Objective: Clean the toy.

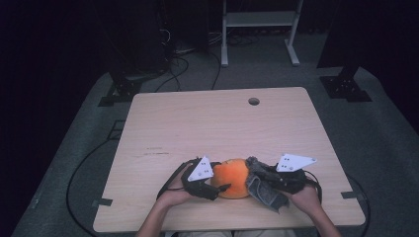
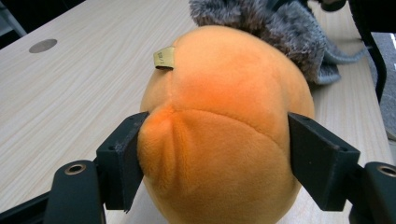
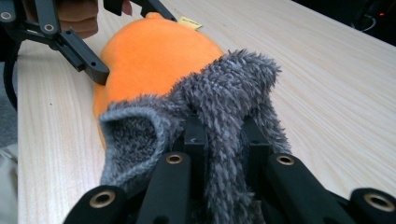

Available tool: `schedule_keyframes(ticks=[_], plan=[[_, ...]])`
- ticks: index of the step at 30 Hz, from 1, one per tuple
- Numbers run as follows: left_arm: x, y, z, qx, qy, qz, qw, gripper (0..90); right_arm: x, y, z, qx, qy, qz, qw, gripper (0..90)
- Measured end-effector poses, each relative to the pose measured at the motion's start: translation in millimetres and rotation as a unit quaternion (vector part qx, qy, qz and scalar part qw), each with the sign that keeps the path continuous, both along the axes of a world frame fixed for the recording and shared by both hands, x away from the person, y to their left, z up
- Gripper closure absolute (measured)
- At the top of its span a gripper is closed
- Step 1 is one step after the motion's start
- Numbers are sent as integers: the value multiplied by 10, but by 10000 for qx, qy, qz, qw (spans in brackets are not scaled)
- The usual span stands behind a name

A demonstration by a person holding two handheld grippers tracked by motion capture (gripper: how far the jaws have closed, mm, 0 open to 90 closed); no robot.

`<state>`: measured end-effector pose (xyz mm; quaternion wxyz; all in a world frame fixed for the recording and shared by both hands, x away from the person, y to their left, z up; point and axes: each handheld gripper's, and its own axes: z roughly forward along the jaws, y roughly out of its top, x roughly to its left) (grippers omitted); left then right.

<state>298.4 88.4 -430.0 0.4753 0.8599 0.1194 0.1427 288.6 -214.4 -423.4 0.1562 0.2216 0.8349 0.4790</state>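
An orange plush toy (image 1: 234,177) sits on the wooden table (image 1: 217,123) close to the near edge, about midway between left and right; a small yellow tag (image 2: 164,58) stands up from its seam in the left gripper view. The left gripper (image 1: 219,188) comes at the toy from the left, its jaws set part-way apart around the toy's rounded end; the left jaw presses into the plush, while the right jaw lies at the surface, and whether it bears on it is hard to judge from this angle. The right gripper (image 1: 258,181) reaches in from the right with its jaws closed narrow on a fold of a grey fuzzy fabric piece (image 3: 224,98); the pile bunches between the two black jaws in the right gripper view. That fabric lies against the right side of the toy, touching it, and a flap of it trails toward the near edge. Both hands rest low, just inside the near edge, with little table left behind them; the far half of the table lies open, bare wood running out to a round cable hole (image 1: 254,101) near the far edge; free wood also shows to the left and right of the two grippers.
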Motion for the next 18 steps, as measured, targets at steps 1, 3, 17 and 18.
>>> schedule_keyframes(ticks=[1,3,17,18], plan=[[-4,-1,-3,2,-8,-20,10000,256,-24,-12,25,55,-36,9,10000,764],[-14,-8,-9,13,-44,-69,10000,257,-69,0,83,243,-106,109,9996,764],[-24,50,-52,60,26,-192,9998,257,32,-103,-4,490,231,48,9985,764],[-25,56,-58,55,39,-199,9998,257,26,-82,21,579,213,116,9980,764]])
